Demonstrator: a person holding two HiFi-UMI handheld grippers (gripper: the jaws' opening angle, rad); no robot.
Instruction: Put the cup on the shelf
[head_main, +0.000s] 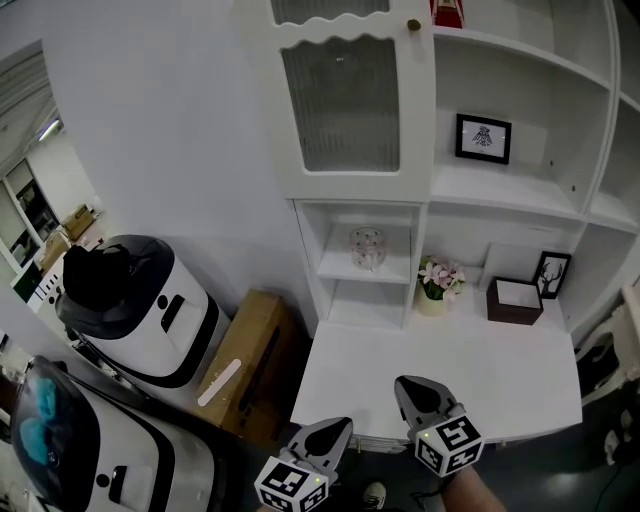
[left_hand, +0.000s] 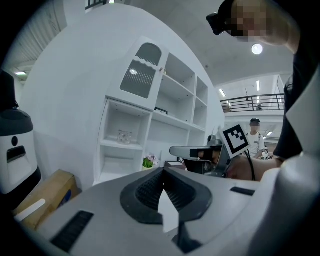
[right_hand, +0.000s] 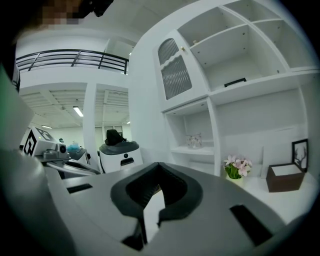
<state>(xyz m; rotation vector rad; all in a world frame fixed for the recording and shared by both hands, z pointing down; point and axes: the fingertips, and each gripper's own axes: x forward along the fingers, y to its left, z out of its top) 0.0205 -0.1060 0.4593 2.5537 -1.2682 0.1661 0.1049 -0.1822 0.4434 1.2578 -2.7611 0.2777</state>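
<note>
Left tool (head_main: 335, 428) and right tool (head_main: 412, 385) are both low at the front edge of the white desk (head_main: 450, 370), side by side but apart, right one a bit further forward over the desk. In the left gripper view the left tool (left_hand: 162, 174) is clenched, dark pads meeting at the tip, nothing between them. Same in the right gripper view: right tool (right_hand: 159, 167) is clenched and empty. The clear glass cup (head_main: 367, 248) stands upright on the middle board of the narrow white shelf (head_main: 365, 275) at the desk's back left, under the ribbed-glass cabinet door (head_main: 342, 100), well apart from both tools. On the desk just right of that shelf is a small pot of pink flowers (head_main: 438, 283), then a dark brown open box (head_main: 515, 301) with a black-framed picture (head_main: 551, 274) behind it. A brown cardboard box (head_main: 250, 355) leans on the floor left of the desk.
</note>
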